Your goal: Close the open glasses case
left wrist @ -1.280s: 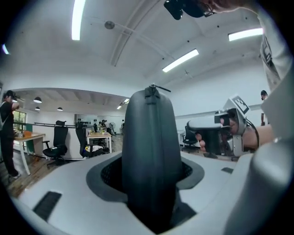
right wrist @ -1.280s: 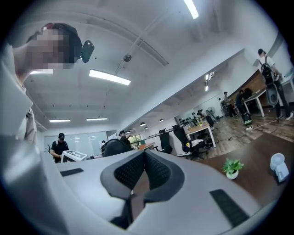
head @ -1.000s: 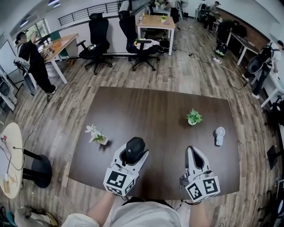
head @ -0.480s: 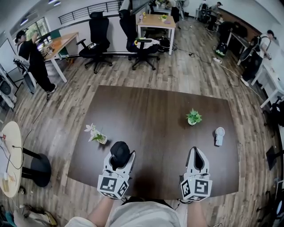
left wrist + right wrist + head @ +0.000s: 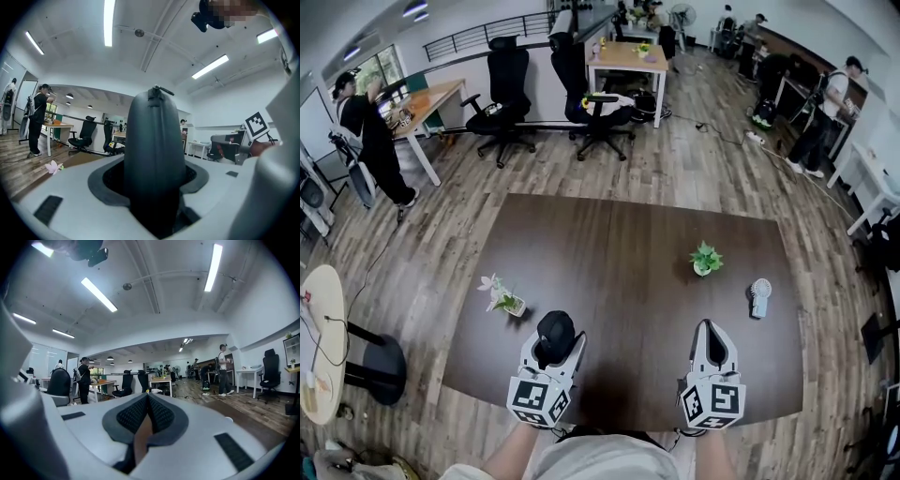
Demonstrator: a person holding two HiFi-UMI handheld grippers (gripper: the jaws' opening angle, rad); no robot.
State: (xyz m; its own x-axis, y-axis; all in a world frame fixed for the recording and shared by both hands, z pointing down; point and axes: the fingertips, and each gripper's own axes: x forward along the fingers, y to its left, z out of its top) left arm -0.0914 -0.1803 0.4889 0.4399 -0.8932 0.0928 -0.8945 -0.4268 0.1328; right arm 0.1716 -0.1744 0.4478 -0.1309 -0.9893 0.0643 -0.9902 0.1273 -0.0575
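Note:
A black glasses case (image 5: pixel 555 328) stands between the jaws of my left gripper (image 5: pixel 557 339), which is shut on it above the near left part of the dark table (image 5: pixel 628 244). In the left gripper view the case (image 5: pixel 154 136) rises upright from the left gripper (image 5: pixel 154 185), its halves together and a zip pull at its top. To the right, my right gripper (image 5: pixel 711 330) hangs over the table's near edge. In the right gripper view the right gripper (image 5: pixel 147 414) has its pads pressed together with nothing between them.
A small flower pot (image 5: pixel 502 296) stands left of the case. A green plant (image 5: pixel 705 259) and a white hand fan (image 5: pixel 758 296) stand at the table's right. Office chairs (image 5: pixel 508 89), desks and people are on the wooden floor beyond.
My left gripper has drawn back toward the near edge and leftward with the case in it. The right gripper has sunk a little. Neither grip has changed.

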